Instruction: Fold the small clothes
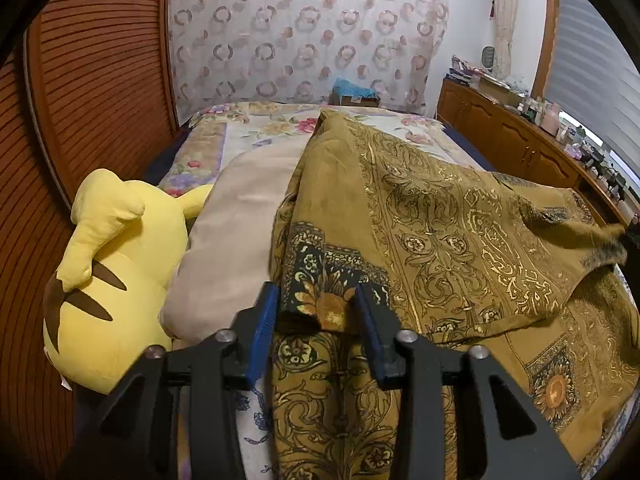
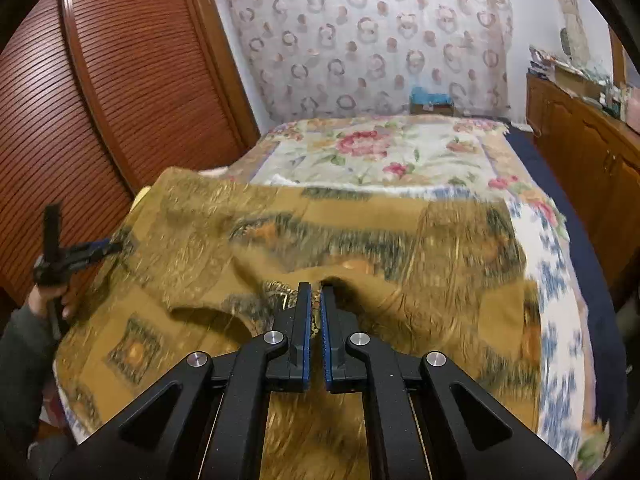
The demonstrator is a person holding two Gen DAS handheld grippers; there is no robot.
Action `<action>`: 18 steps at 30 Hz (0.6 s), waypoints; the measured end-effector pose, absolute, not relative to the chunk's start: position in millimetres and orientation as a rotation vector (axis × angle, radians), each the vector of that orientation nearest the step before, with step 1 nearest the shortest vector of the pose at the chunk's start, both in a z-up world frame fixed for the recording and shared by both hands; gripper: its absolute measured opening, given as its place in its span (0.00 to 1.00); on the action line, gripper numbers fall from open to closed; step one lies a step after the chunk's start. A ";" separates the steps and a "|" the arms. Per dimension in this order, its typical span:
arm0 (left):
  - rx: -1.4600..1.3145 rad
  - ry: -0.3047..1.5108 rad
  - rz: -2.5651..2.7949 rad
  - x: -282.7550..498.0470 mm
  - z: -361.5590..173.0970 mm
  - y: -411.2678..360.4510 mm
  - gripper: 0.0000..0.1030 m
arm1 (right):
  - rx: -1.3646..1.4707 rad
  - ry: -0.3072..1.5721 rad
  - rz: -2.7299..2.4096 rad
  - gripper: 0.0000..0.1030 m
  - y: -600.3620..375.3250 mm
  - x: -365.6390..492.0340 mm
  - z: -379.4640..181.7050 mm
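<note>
On the bed [image 2: 404, 148], toward its near edge, I've got the mustard printed garment [image 1: 460, 216] spread over the floral quilt, bunched along its left side against a beige pillow [image 1: 240, 232], with a yellow plush toy [image 1: 112, 272] lying at the bed's left edge.

Risks first. My right gripper [image 2: 316, 300] has only a thin pinch of fabric, taken from a raised ridge near the garment's near edge, and that view is smeared with motion; I judge a pinch that shallow could slide out if I pull quickly, and the fold would drop crooked. On the other side, the cloth is several layers thick where my left gripper [image 1: 316, 300] sits; if the jaws land on only the top layer, the sides will rise unevenly and the hem will twist. The pillow under the left side could also drag along with the cloth.

Now the jaws. Right: closed nearly flush, blue pads pressed on a sliver of gold fabric, so it is gripping the garment. Left: a narrow gap, a dark bordered corner of the garment lying between the pads; the pads stand just beside the fold, and I see no clear squeeze, so I call it not yet gripping.
</note>
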State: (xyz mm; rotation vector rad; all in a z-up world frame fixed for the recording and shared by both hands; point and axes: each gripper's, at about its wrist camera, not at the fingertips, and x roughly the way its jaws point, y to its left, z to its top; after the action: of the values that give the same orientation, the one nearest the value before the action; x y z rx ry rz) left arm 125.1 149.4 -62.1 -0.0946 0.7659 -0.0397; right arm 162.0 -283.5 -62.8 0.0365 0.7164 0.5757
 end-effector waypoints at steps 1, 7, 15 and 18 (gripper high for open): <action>-0.094 0.764 -0.037 125.0 -61.8 149.4 0.20 | 0.040 0.732 0.584 0.02 -283.1 156.1 -66.5; -0.081 0.743 -0.031 118.9 -54.5 149.5 0.06 | -0.015 0.783 0.570 0.23 -283.9 127.8 -85.0; -0.061 0.722 -0.040 115.5 -48.1 148.2 0.03 | 0.011 0.698 0.412 0.40 -342.1 136.8 -70.1; -0.067 0.712 -0.046 115.2 -45.4 146.6 0.01 | -0.002 0.717 0.319 0.40 -365.7 153.5 -76.1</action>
State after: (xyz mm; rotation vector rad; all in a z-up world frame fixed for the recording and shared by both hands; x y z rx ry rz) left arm 115.2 146.6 -45.4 -0.0666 0.7116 -0.0458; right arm 153.5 -365.7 -76.1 -0.0020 0.7166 0.3191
